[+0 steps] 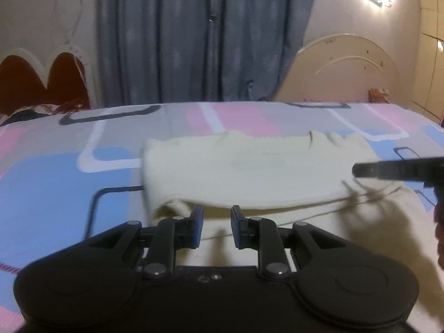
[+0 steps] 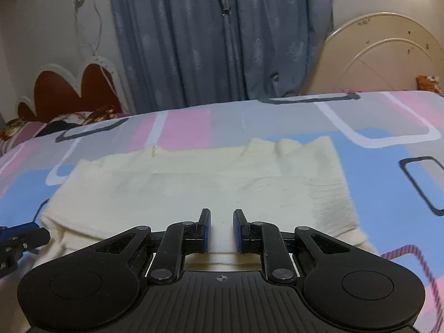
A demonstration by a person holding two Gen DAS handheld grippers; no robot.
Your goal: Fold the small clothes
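Cream knit garment [image 2: 194, 188], pink, blue, grey patterned bedsheet [image 2: 388, 194], grey-blue curtain [image 2: 216, 36]

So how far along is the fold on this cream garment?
Done: cream garment lies on the patterned bedsheet, its near part apparently doubled over. In hand: nothing; left gripper and right gripper are both open at its near edge. Left: probably further folds.

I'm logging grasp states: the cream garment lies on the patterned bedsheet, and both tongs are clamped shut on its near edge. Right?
Not quite. The cream garment lies on the patterned bedsheet, but both views show the left tongs and right tongs open at its near edge, gripping nothing.
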